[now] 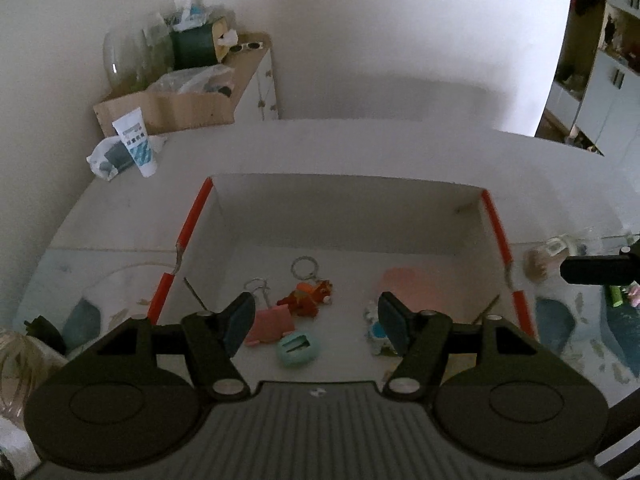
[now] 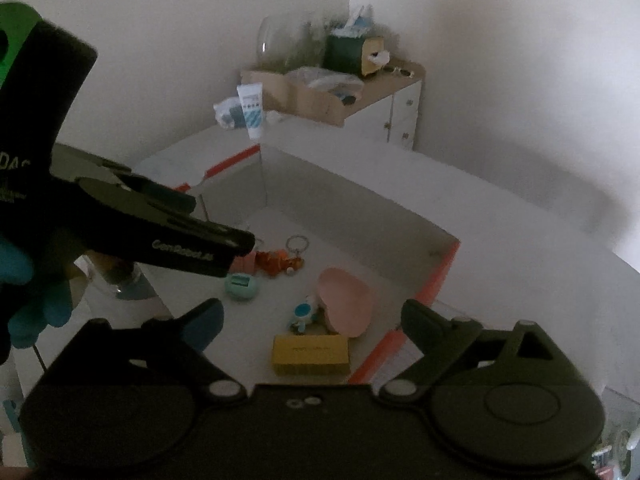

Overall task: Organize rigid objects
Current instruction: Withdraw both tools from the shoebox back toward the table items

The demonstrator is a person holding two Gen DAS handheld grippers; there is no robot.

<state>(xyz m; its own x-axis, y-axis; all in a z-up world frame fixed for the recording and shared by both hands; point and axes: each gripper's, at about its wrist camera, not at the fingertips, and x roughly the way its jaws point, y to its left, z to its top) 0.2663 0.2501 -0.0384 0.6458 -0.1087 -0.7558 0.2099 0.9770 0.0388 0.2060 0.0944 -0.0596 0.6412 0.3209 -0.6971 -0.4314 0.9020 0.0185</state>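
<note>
A white box with orange-red edges (image 1: 496,224) (image 2: 440,276) holds small objects. Inside lie an orange toy keychain (image 1: 306,298) (image 2: 276,261), a pink flat piece (image 1: 269,325), a teal round case (image 1: 298,347) (image 2: 241,284), a pink heart-shaped dish (image 1: 404,284) (image 2: 346,300), a blue-white figure (image 1: 376,332) (image 2: 304,314) and a yellow box (image 2: 310,355). My left gripper (image 1: 316,318) is open and empty above the box's near side; it also shows in the right wrist view (image 2: 224,248). My right gripper (image 2: 312,320) is open and empty above the yellow box.
A white tube (image 1: 136,146) (image 2: 251,110), a plastic bag (image 1: 106,158) and a cardboard box of clutter (image 1: 180,108) stand at the back left by a small cabinet (image 2: 400,108). A glass vessel (image 2: 120,276) stands left of the box. Small items lie to the right (image 1: 616,296).
</note>
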